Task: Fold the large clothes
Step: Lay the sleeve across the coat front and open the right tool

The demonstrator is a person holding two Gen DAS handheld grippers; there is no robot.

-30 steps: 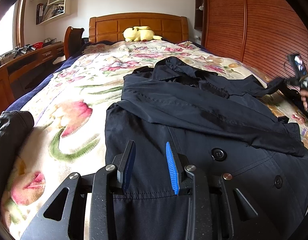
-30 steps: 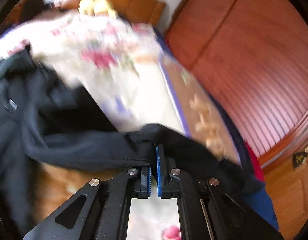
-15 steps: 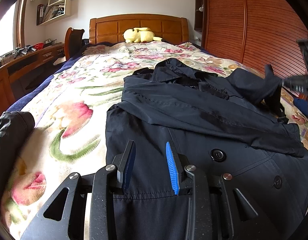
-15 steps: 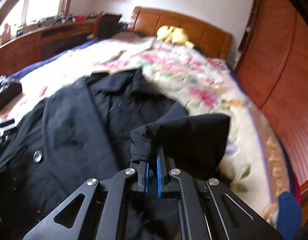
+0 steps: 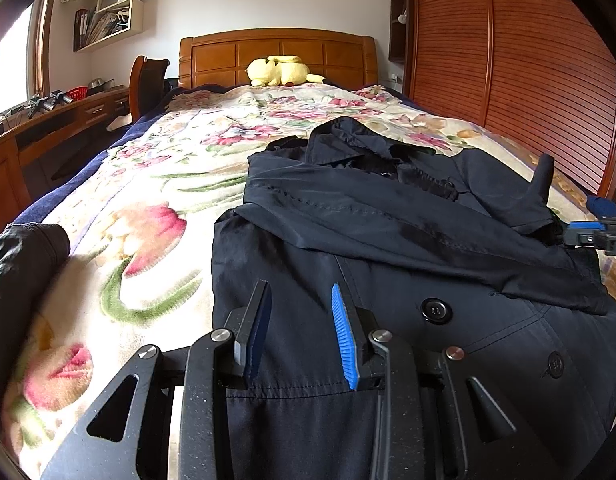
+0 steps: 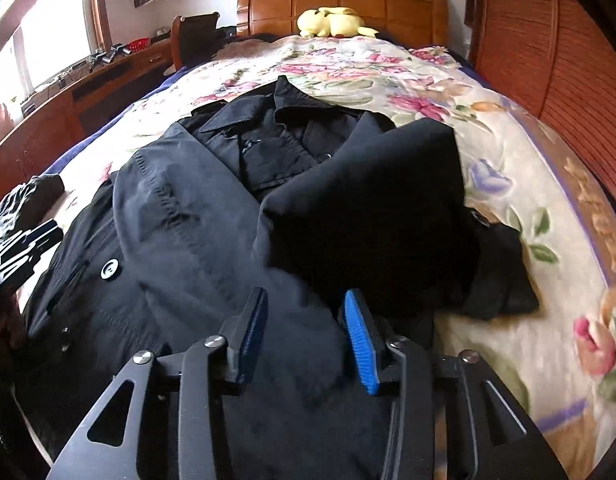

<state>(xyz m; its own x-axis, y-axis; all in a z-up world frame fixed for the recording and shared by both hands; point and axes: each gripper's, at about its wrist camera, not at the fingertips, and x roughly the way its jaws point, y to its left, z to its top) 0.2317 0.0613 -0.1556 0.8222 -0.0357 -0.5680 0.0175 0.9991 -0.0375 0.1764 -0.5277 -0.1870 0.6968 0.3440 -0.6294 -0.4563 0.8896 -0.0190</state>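
A large black coat (image 5: 388, 240) lies face up on the floral bed cover, collar toward the headboard; it also shows in the right wrist view (image 6: 212, 208). Its left sleeve lies folded across the chest. Its right sleeve (image 6: 372, 208) lies folded over the right side of the chest, cuff just ahead of my right gripper. My left gripper (image 5: 300, 304) is open and empty, low over the coat's lower front. My right gripper (image 6: 304, 312) is open and empty above the coat's right side. It shows at the right edge of the left wrist view (image 5: 596, 236).
A yellow plush toy (image 5: 280, 70) lies by the wooden headboard (image 5: 276, 52). A dark garment (image 5: 20, 264) is bunched at the bed's left edge. A wooden desk (image 5: 48, 120) and chair stand left of the bed, a slatted wooden wardrobe (image 5: 528, 60) on the right.
My right gripper carried the right sleeve from the bed's right edge over the coat, then opened and let it go. My left gripper has stayed still and open.
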